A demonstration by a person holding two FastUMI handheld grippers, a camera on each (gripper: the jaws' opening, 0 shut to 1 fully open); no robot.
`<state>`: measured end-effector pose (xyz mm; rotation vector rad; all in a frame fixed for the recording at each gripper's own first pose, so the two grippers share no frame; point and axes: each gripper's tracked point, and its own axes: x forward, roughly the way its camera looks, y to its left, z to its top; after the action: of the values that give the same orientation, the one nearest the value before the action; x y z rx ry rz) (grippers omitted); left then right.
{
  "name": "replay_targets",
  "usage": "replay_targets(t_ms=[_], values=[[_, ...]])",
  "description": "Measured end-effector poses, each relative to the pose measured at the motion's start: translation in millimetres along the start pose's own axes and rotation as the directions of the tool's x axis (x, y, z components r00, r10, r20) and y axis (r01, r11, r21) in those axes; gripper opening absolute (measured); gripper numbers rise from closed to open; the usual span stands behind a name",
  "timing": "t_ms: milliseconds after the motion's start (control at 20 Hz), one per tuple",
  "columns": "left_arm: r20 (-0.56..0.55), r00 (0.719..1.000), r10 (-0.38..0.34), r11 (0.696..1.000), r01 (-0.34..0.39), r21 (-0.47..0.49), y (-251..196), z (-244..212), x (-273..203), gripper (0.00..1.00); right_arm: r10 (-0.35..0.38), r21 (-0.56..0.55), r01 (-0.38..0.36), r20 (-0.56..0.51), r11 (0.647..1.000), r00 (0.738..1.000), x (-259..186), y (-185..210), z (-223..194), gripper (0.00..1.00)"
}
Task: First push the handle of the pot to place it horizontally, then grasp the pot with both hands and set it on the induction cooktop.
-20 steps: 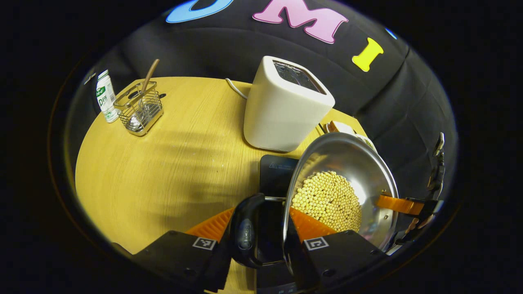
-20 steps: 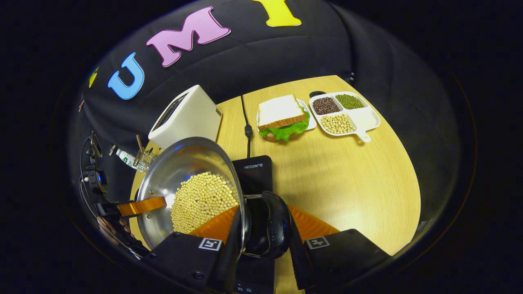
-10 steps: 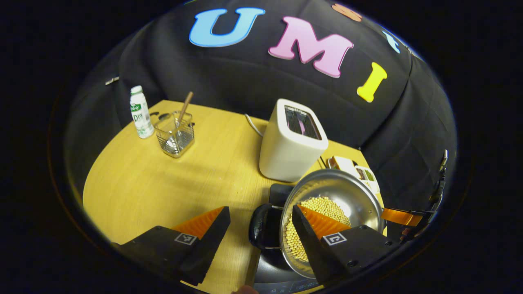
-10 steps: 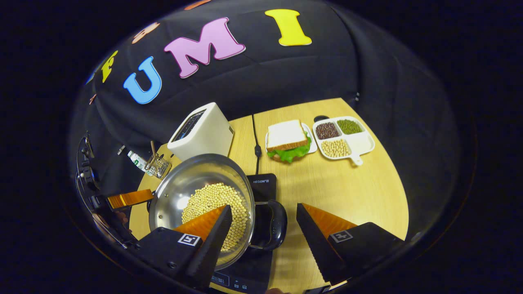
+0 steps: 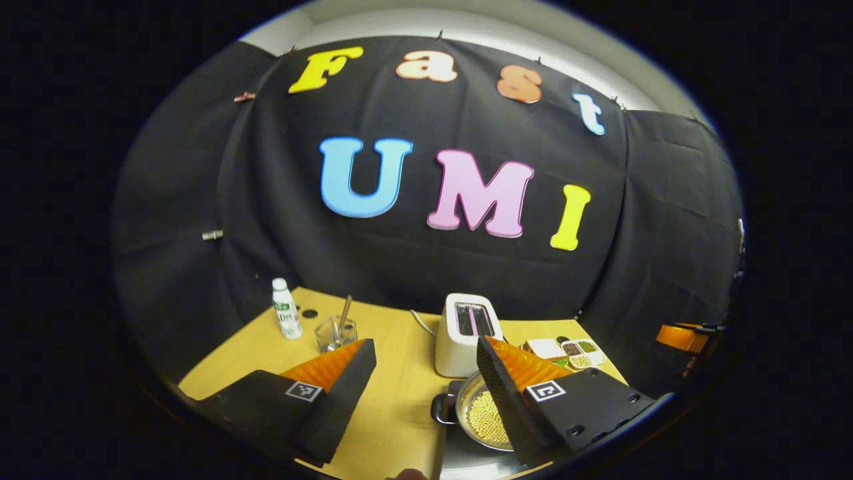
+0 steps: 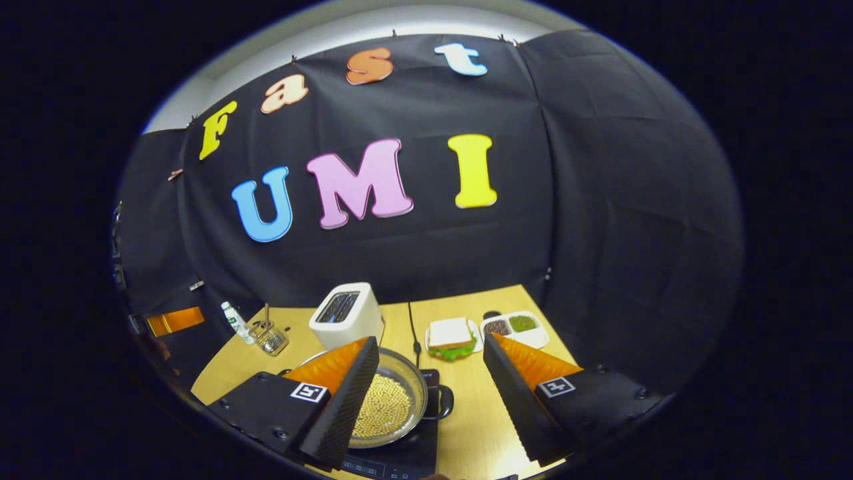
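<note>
The steel pot (image 6: 393,407) holds pale beans and stands on the black induction cooktop (image 6: 408,455). Its dark side handle (image 6: 444,402) points right. In the left gripper view the pot (image 5: 483,419) lies low between my fingers, its near handle (image 5: 440,408) toward the left, with the cooktop (image 5: 466,457) under it. My left gripper (image 5: 425,343) is open, well above and behind the pot. The right gripper (image 6: 430,340) is open too, high over the table and touching nothing. Each gripper appears at the other view's edge: the right gripper (image 5: 680,337) and the left gripper (image 6: 174,321).
A white toaster (image 6: 346,312) stands behind the pot, its cord running to the back. A sandwich plate (image 6: 452,333) and a divided tray of beans (image 6: 516,325) are at the back right. At the back left are a small bottle (image 5: 285,318) and a wire basket (image 5: 335,333).
Both grippers opened off the pot's handles, then rose and drew back. The pot stays level on the cooktop and now looks small and far below.
</note>
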<state>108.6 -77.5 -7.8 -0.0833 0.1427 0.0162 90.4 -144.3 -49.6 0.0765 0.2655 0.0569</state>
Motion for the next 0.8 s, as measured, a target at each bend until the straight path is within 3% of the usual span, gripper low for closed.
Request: replay_targets(t_ms=[200, 350, 500, 800], values=[[0.128, 0.992, -0.005, 0.998, -0.003, 0.062, 10, 43, -49, 0.95, -0.058, -0.02, 0.062, 0.165, 0.998, 0.985, -52, 9, 48, 0.98], [0.163, 0.987, -0.006, 0.996, -0.009, 0.091, 17, 44, -84, 0.95, -0.09, -0.044, 0.105, 0.268, 0.993, 0.959, -88, 13, 66, 0.98], [0.18, 0.983, 0.02, 0.999, -0.026, 0.029, 25, 34, -118, 0.95, -0.118, -0.111, 0.155, 0.285, 0.982, 0.951, -120, 17, 52, 0.98], [0.162, 0.985, 0.06, 0.997, -0.065, 0.03, 47, 1, -161, 0.95, -0.131, -0.073, 0.154, 0.256, 0.985, 0.958, -152, 40, 15, 0.98]])
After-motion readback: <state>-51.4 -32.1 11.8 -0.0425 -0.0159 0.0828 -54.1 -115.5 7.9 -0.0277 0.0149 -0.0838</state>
